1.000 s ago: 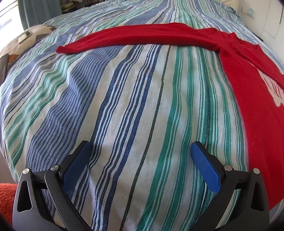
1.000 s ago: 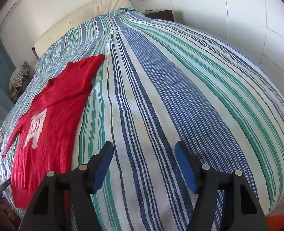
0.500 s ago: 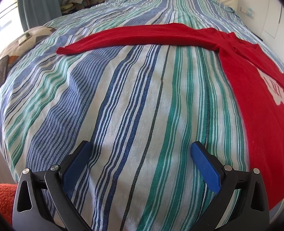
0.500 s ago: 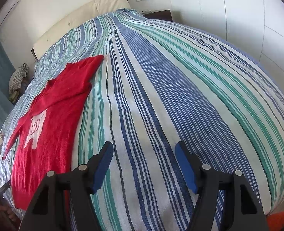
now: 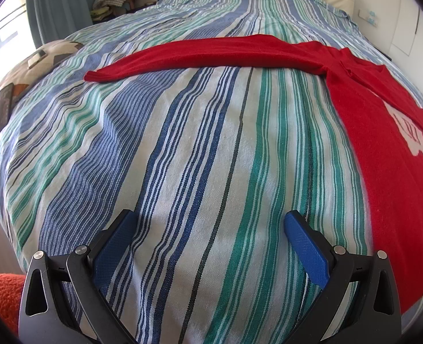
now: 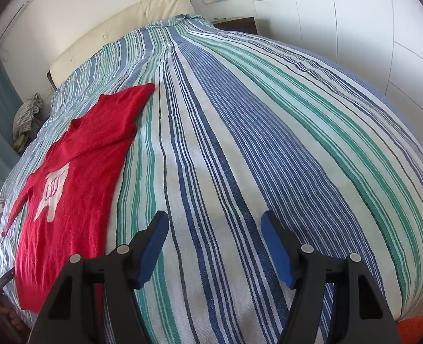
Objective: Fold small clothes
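I have my left tool low over the striped bed, jaws spread wide, empty. My right tool hovers likewise, released, gripping nothing. The red shirt lies flat on the bed between them, one sleeve stretched out sideways.

Right gripper over striped bedspread, jaws apart, nothing between. Red shirt flat at left, white print up, sleeve toward cream headboard. White wardrobe right.
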Tool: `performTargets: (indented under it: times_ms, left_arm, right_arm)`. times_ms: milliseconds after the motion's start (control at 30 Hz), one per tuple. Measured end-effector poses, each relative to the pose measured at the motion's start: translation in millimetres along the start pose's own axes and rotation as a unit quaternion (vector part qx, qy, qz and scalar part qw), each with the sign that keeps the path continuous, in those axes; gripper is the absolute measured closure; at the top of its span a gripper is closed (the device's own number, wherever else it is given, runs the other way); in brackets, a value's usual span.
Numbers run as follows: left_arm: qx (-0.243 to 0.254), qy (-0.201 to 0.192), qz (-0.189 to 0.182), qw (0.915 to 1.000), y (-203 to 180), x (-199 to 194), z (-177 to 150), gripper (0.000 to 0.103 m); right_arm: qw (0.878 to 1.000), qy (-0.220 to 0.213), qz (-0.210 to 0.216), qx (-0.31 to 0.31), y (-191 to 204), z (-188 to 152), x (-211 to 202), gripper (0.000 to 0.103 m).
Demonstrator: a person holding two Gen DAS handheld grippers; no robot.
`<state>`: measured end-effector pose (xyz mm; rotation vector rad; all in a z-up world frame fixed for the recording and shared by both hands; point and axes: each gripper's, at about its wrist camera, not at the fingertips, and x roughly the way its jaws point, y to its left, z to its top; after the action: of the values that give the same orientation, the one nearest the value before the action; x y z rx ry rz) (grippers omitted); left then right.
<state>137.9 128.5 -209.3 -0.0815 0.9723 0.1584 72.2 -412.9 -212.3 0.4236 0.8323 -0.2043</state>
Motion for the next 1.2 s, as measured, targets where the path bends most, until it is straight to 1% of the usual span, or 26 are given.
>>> performTargets:
  times_ms: [1200]
  left_arm:
    - [0.001,0.0,0.001,1.0,-1.1,-0.1,-1.1,0.0]
  right_arm:
    - [1.0,-0.007,-0.002,-0.002,-3.7,4.9,-3.9,0.036]
